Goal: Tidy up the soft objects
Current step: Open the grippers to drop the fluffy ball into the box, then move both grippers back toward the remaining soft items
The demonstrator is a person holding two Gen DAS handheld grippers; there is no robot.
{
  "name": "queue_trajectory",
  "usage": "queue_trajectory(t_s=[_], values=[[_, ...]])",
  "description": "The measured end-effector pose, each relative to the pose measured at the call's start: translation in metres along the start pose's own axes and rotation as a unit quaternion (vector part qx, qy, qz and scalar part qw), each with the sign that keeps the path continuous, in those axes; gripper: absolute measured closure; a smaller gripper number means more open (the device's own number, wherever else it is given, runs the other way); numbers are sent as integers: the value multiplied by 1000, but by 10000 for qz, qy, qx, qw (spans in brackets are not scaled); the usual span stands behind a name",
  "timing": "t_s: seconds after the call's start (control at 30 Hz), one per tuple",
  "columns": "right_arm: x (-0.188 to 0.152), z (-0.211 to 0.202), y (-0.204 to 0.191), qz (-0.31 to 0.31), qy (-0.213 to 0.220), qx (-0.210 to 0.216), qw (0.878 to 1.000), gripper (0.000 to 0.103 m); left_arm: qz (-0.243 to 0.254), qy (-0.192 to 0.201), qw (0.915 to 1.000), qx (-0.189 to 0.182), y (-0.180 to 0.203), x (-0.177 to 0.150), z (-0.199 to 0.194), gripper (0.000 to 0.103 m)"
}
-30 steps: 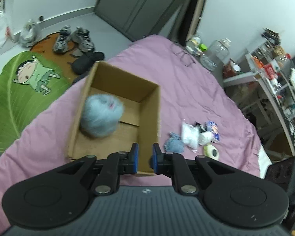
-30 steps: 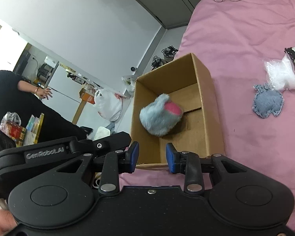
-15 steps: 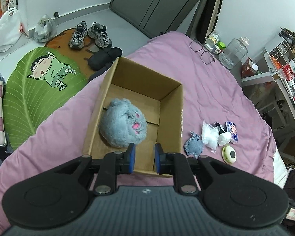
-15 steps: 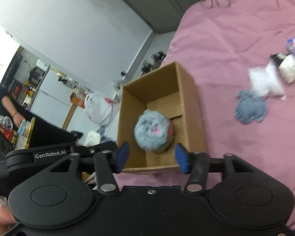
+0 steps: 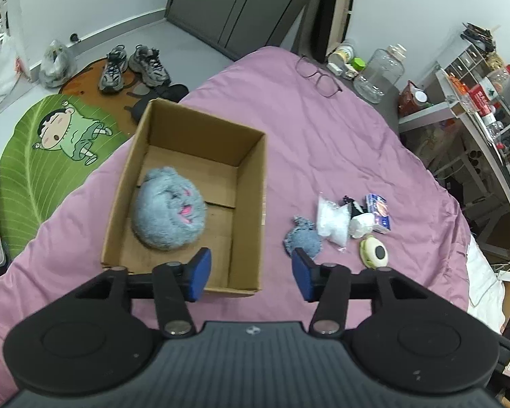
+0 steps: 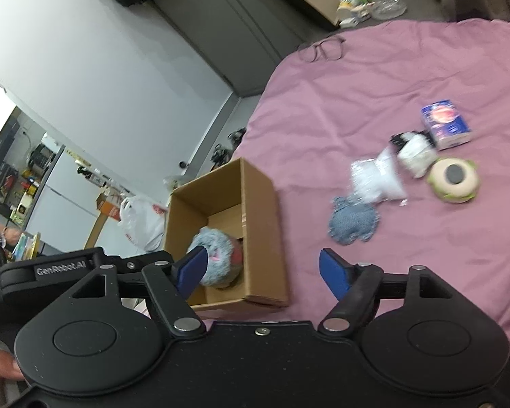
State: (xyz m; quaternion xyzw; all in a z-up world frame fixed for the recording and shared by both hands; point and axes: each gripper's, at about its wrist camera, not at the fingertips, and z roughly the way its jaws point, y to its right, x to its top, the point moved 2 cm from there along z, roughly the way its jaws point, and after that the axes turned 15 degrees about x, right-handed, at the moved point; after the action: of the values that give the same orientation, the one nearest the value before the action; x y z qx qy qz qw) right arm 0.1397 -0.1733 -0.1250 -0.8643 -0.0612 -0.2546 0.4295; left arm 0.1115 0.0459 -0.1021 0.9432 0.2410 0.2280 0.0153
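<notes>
A fluffy grey-blue plush (image 5: 169, 211) with a pink patch lies inside the open cardboard box (image 5: 255, 183) on the pink bed cover; it also shows in the right wrist view (image 6: 217, 255) in the box (image 6: 261, 224). A small blue knitted soft toy (image 5: 302, 239) (image 6: 353, 224) lies on the cover right of the box, beside a clear bag of white stuffing (image 5: 331, 222) (image 6: 377, 178). My left gripper (image 5: 251, 273) is open and empty above the box's near right corner. My right gripper (image 6: 263, 272) is open and empty, held above the box's near edge.
A white soft lump (image 5: 362, 224), a blue printed box (image 5: 377, 212) and a round green-rimmed object (image 5: 374, 251) lie by the stuffing bag. Glasses (image 5: 318, 76) rest at the bed's far end. Shoes (image 5: 132, 66) and a green mat (image 5: 51, 156) are on the floor left.
Both grippers opened wide from nearly shut. The plush dropped and settled in the box. The right view swung right, toward the small items on the cover.
</notes>
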Motion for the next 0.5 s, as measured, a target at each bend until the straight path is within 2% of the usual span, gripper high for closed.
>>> queue_trajectory(t_s=[0.17, 0.5], values=[[2, -18, 11, -31, 164, -129, 9998, 31, 140, 81, 9999, -32, 17, 0, -4, 40], [8, -45, 36, 117, 459, -365, 9982, 20, 329, 157, 9991, -230, 50, 0, -5, 40]])
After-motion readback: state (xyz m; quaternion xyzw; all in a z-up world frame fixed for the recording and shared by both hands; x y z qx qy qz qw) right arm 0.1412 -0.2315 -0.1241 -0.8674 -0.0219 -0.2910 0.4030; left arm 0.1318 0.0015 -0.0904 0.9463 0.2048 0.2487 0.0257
